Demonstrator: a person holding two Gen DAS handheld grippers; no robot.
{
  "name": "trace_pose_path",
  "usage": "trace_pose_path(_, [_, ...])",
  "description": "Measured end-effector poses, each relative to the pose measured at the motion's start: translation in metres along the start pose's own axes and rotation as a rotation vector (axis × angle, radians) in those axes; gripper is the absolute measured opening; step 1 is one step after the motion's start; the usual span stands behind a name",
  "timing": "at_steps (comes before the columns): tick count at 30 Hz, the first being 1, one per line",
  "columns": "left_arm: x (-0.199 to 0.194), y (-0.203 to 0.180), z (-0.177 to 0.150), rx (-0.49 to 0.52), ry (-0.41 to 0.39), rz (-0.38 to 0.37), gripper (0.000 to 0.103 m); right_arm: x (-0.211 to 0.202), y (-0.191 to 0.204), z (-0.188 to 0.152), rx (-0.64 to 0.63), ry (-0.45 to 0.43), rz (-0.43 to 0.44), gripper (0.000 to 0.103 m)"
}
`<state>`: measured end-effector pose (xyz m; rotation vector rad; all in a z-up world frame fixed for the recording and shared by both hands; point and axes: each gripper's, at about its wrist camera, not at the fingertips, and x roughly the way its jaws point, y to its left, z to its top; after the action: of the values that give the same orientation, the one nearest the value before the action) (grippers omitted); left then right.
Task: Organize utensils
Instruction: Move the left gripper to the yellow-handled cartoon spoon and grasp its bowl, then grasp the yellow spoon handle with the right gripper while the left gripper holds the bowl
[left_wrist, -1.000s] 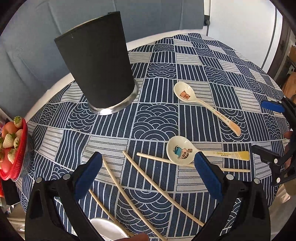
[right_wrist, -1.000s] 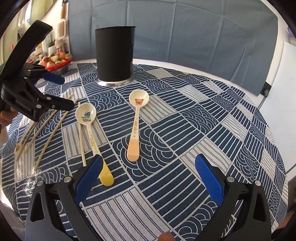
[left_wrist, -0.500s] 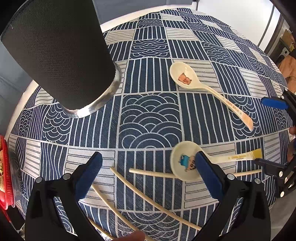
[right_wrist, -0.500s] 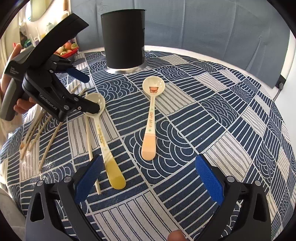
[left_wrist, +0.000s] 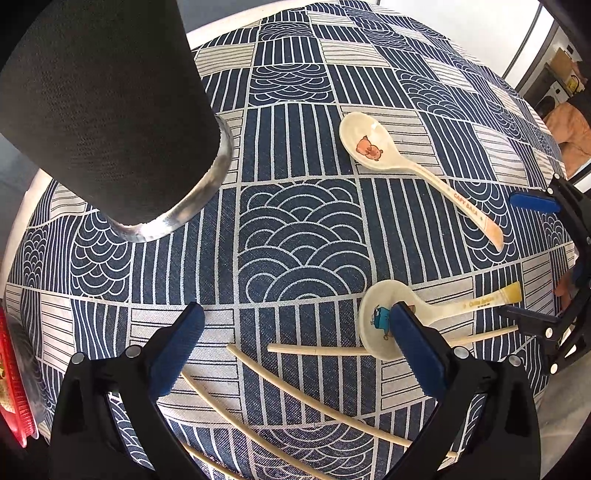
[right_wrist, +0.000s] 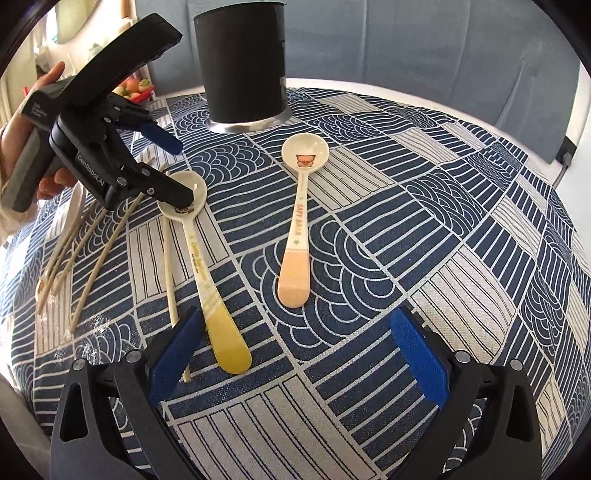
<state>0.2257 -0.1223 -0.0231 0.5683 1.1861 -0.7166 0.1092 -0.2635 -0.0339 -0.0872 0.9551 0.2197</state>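
Note:
A tall black utensil holder stands upright at the far side of the patterned tablecloth. Two cream spoons lie flat: a pink-handled spoon and a yellow-handled spoon. Several pale chopsticks lie scattered near the yellow one. My left gripper is open, its right finger hanging over the yellow-handled spoon's bowl. My right gripper is open just short of both spoon handles, holding nothing.
A red basket of fruit sits at the table's edge beyond the chopsticks. A person's hand holds the left gripper. The round table's rim curves close behind the holder, with a grey-blue backdrop beyond.
My left gripper has come forward and down, so the holder looms larger and its right finger now covers the yellow-handled spoon's bowl. My right gripper has closed in on the spoon handles.

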Motion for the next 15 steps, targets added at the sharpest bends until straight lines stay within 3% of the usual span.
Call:
trace_pose_path(2, [-0.005,-0.009,0.000,0.042,-0.001,0.006,0.083,-0.001,0.002,-0.001,-0.003,-0.014,-0.017,0.095])
trace_pose_path(5, [-0.008,-0.019,0.001,0.088,-0.001,0.037,0.078,-0.005,0.009,-0.003,-0.043,-0.044,-0.057,0.095])
trace_pose_path(7, [-0.010,-0.023,0.001,0.085,0.009,0.001,0.066,-0.007,0.014,-0.004,-0.067,-0.059,-0.080,0.095])
trace_pose_path(10, [-0.011,-0.029,0.006,0.066,0.036,-0.071,0.037,-0.009,0.014,-0.005,-0.068,-0.066,-0.065,0.095])
trace_pose_path(11, [-0.011,-0.032,0.008,0.063,0.046,-0.098,0.022,-0.010,0.012,-0.005,-0.061,-0.072,-0.058,0.095])
trace_pose_path(15, [-0.012,-0.044,0.012,0.069,0.051,-0.065,0.015,-0.017,0.006,-0.007,-0.034,-0.104,-0.034,0.095])
